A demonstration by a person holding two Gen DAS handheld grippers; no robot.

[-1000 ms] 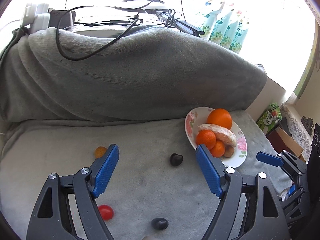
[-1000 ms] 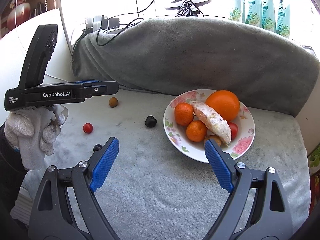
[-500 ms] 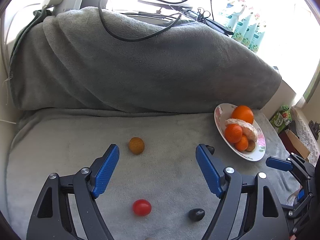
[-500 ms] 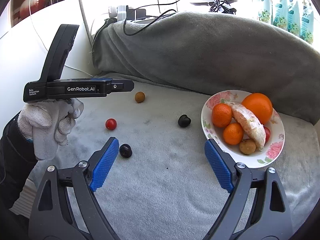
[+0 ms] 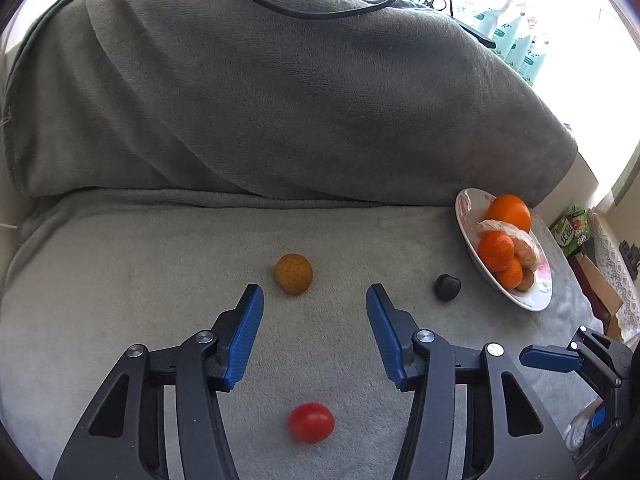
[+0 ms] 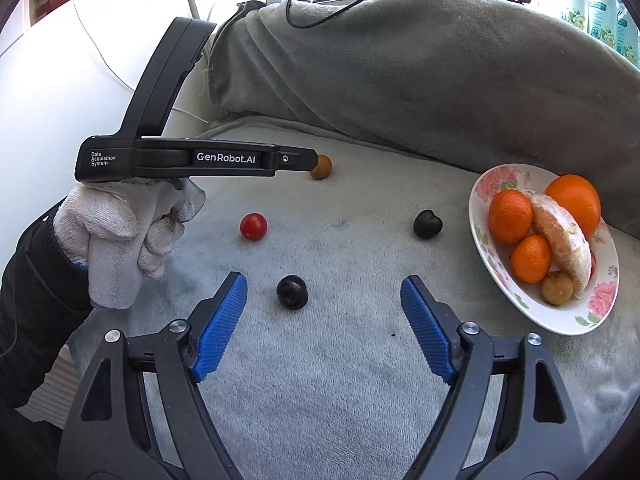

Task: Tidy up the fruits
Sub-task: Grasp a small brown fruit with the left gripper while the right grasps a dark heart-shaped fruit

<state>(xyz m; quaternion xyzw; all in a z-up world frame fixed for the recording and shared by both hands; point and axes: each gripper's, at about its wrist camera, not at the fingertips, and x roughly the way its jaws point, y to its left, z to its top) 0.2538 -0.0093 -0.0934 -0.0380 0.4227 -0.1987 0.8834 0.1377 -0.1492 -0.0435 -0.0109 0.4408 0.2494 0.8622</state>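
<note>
On the grey blanket, a small brown-orange fruit [image 5: 293,274] lies just past the tips of my left gripper [image 5: 314,294]. Its jaws are closing with nothing between the pads. A red cherry tomato [image 5: 311,423] sits beneath it. My right gripper [image 6: 323,282] is also closing. A dark round plum [image 6: 292,291] lies between its tips, nearer the left pad and untouched. A dark heart-shaped fruit [image 6: 427,224] rests near the floral plate [image 6: 532,312], which holds oranges, tangerines and a peeled piece. In the right wrist view, the left gripper [image 6: 312,159] hovers by the brown fruit [image 6: 321,167].
A blanket-covered hump [image 5: 320,100] rises behind the flat area, with cables on top. A gloved hand [image 6: 120,232] holds the left gripper. Green-white pouches [image 5: 516,48] stand at the back right. Boxes and packets [image 5: 576,232] lie past the right edge.
Both grippers have moved left over the blanket and sunk lower, and both have narrowed their jaws. The brown fruit now sits just ahead of the left tips. The plum has come between the right tips.
</note>
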